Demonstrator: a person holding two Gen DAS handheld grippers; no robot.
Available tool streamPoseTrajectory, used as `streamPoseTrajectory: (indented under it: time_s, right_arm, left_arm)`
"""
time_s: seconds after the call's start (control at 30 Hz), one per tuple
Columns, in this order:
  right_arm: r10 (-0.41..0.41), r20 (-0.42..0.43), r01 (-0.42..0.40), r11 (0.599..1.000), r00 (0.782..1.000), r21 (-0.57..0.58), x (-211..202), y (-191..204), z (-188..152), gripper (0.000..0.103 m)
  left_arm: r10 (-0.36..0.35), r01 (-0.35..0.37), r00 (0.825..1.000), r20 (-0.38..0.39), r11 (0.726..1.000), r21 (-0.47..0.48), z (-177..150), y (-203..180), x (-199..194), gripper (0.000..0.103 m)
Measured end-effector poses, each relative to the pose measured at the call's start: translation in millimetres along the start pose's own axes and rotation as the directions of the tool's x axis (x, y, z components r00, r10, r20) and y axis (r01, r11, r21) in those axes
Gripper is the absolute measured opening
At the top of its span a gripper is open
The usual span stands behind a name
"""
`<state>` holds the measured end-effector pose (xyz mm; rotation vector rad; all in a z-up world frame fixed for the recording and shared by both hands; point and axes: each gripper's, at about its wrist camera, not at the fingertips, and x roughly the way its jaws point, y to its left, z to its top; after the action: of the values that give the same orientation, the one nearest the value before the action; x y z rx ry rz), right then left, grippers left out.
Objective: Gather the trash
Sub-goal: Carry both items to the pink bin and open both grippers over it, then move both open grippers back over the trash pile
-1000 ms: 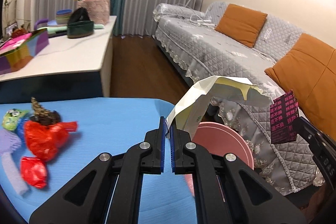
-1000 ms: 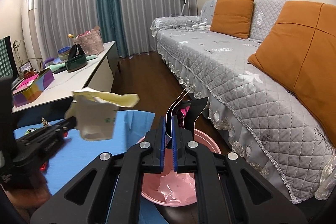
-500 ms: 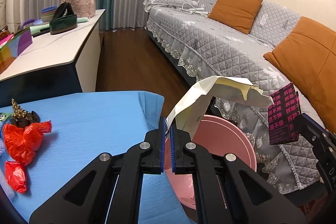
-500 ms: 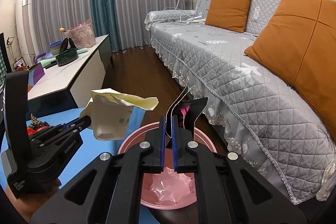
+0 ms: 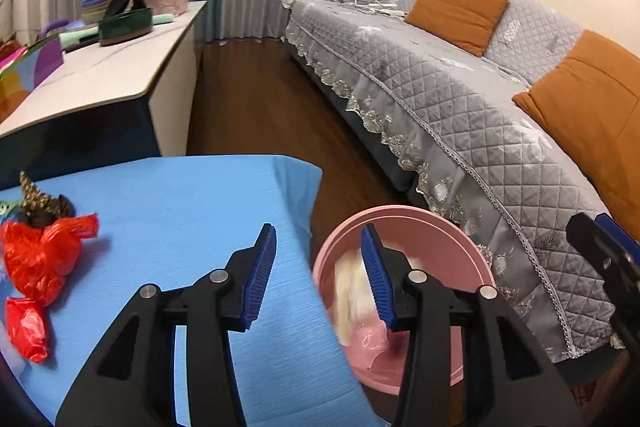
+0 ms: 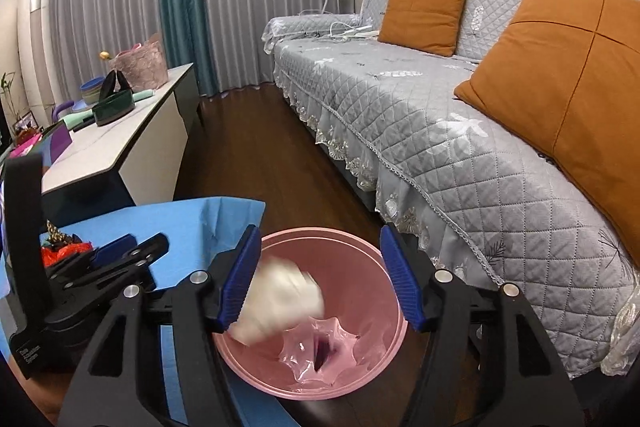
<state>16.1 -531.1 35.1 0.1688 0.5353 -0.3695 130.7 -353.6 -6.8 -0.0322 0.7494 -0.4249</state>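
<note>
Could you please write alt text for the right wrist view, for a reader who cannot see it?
The right gripper, jaws opening and empty, hangs over a pink bin where a blurred cream paper bag and a dark wrapper lie. The left gripper sits left over a blue tablecloth; a grey sofa is right.

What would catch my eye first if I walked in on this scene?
Probably the pink bin on the floor between the blue table and the grey sofa, with a pale paper bag blurring as it drops in. Both pairs of blue-padded fingers are opening above it with nothing between them. Red plastic bags lie on the table's left side.
</note>
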Motion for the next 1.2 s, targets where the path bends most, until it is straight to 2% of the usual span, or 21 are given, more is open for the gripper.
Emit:
streamPoseTrajectory:
  time_s: [0.3, 0.47, 0.63, 0.77, 0.97, 1.07, 1.2]
  right_arm:
    - [0.002, 0.045, -0.003, 1.000, 0.999, 0.009, -14.5, 15.2, 6.9, 0.062]
    - [0.020, 0.162, -0.017, 1.000, 0.987, -0.021, -38.9, 40.1, 8.2, 0.061]
    - [0.074, 0.209, -0.071, 0.997, 0.975, -0.021, -55.6, 62.3, 9.6, 0.054]
    - [0.165, 0.183, -0.162, 0.986, 0.969, -0.032, -63.6, 92.2, 9.0, 0.044]
    - [0.283, 0.133, -0.277, 0.959, 0.950, -0.062, -64.5, 146.6, -3.5, 0.044]
    - [0.357, 0.088, -0.353, 0.934, 0.930, -0.065, -59.4, 178.3, -15.5, 0.040]
    - [0.430, 0.032, -0.427, 0.901, 0.902, -0.082, -51.0, 219.8, -32.0, 0.040]
  left_arm:
    - [0.011, -0.012, 0.999, 0.051, 1.000, 0.021, -8.8, 23.6, -36.0, 0.043]
    - [0.028, -0.030, 0.995, 0.099, 0.999, 0.023, -17.7, 44.5, -68.6, 0.043]
    - [0.069, -0.071, 0.989, 0.133, 0.997, 0.010, -25.4, 77.9, -105.1, 0.043]
    - [0.114, -0.118, 0.979, 0.169, 0.993, 0.013, -30.7, 110.6, -138.9, 0.043]
    - [0.199, -0.200, 0.957, 0.211, 0.980, -0.020, -39.8, 174.0, -185.4, 0.043]
    - [0.258, -0.247, 0.940, 0.222, 0.966, -0.075, -50.9, 210.3, -198.4, 0.043]
    - [0.325, -0.298, 0.926, 0.195, 0.942, -0.153, -73.0, 254.8, -198.7, 0.043]
